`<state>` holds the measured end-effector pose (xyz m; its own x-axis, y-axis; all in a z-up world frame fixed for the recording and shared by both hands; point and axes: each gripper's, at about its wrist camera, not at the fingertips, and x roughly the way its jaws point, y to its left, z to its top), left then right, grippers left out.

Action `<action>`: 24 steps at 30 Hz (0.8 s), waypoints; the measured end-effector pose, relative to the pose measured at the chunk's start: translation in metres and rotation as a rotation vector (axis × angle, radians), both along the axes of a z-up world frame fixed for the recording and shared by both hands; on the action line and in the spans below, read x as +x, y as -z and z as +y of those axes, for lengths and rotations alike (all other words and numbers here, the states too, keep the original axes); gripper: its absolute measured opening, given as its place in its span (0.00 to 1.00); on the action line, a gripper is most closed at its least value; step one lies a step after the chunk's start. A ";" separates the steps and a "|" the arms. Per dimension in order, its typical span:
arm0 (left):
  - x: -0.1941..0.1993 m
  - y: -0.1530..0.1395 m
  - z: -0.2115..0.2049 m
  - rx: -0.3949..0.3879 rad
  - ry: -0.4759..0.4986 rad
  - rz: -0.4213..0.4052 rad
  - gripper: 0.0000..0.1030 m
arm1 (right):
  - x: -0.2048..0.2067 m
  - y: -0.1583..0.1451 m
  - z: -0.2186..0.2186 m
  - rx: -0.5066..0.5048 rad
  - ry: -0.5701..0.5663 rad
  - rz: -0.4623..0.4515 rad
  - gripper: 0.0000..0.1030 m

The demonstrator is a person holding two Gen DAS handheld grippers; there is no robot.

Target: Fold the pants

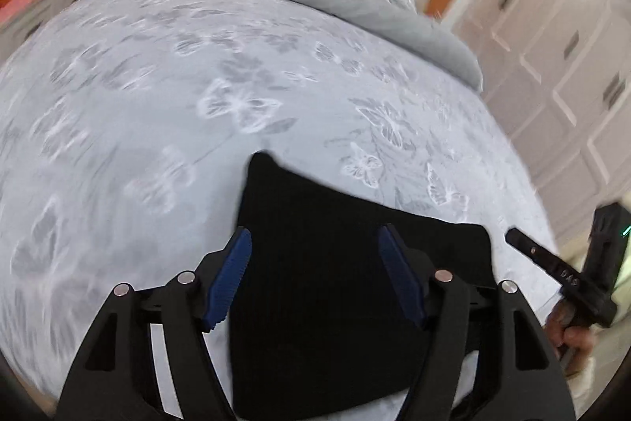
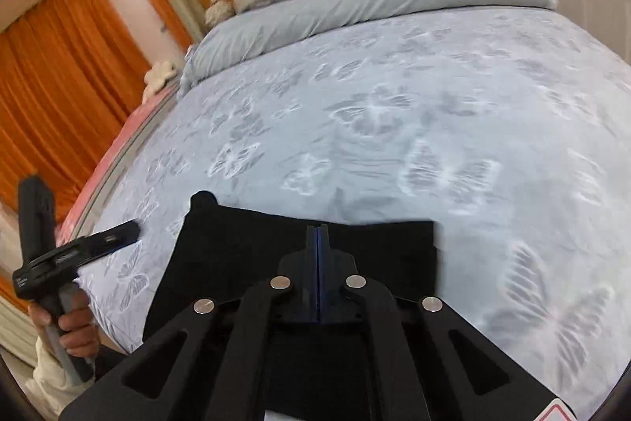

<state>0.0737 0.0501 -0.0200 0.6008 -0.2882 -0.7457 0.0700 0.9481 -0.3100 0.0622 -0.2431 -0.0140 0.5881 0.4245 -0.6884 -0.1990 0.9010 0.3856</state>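
Folded black pants [image 1: 335, 263] on butterfly-print bedspread [image 1: 157, 105], left gripper [image 1: 315, 255] jaws released, right gripper [image 2: 318, 235] jaws clenched empty

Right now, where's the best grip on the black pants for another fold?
Probably the far left corner of the pants: it pokes out past the stack on the bedspread. Bring the left tool over the near edge, one pad beneath it.

left claw [image 1: 313, 243]: fingers spread, nothing between | right claw [image 2: 318, 229]: pads pressed together, empty
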 end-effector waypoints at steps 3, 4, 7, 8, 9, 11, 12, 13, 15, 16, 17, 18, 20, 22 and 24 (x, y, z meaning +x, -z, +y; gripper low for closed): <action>0.040 0.032 -0.014 0.114 -0.034 0.063 0.64 | 0.033 0.025 0.017 -0.096 0.044 0.091 0.00; 0.054 0.051 -0.015 0.140 -0.058 0.119 0.66 | 0.045 0.048 0.010 -0.141 0.087 0.180 0.00; 0.081 0.098 0.004 0.067 -0.131 0.253 0.86 | 0.060 0.082 -0.012 -0.005 0.140 0.269 0.00; 0.081 0.095 0.013 0.004 -0.162 0.248 0.86 | 0.059 0.076 -0.015 0.017 0.140 0.266 0.00; 0.080 0.088 0.015 0.002 -0.172 0.243 0.84 | 0.054 0.067 -0.014 0.009 0.147 0.236 0.00; 0.068 0.063 0.015 0.000 -0.188 0.182 0.78 | 0.037 0.044 -0.009 -0.017 0.129 0.165 0.02; 0.061 0.055 0.016 -0.010 -0.184 0.157 0.78 | 0.024 0.034 -0.006 -0.006 0.079 0.134 0.02; 0.054 0.047 0.016 -0.019 -0.175 0.133 0.78 | 0.016 0.031 -0.005 -0.014 0.054 0.123 0.02; 0.037 0.040 0.010 0.029 -0.155 0.105 0.79 | 0.000 0.040 0.001 -0.122 0.005 0.142 0.00; 0.034 0.046 0.008 0.074 -0.149 0.109 0.79 | -0.001 0.056 0.004 -0.187 0.009 0.184 0.00; 0.032 0.061 0.005 0.133 -0.135 0.137 0.79 | -0.004 0.067 0.001 -0.191 0.006 0.195 0.00; 0.033 0.071 0.003 0.147 -0.132 0.160 0.80 | -0.007 0.063 -0.001 -0.173 0.004 0.166 0.00; 0.021 0.075 0.016 0.083 -0.168 0.152 0.80 | -0.020 0.048 -0.006 -0.155 -0.016 0.124 0.02; 0.004 0.063 0.026 0.036 -0.173 0.144 0.78 | -0.043 0.032 -0.012 -0.117 -0.054 0.069 0.05; -0.028 0.048 0.029 0.000 -0.150 0.101 0.78 | -0.062 0.029 -0.014 -0.119 -0.106 0.069 0.05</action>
<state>0.0462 0.0788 -0.0676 0.5589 -0.2011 -0.8044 -0.1041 0.9454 -0.3087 0.0000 -0.2566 -0.0429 0.4943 0.3946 -0.7745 -0.2720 0.9165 0.2934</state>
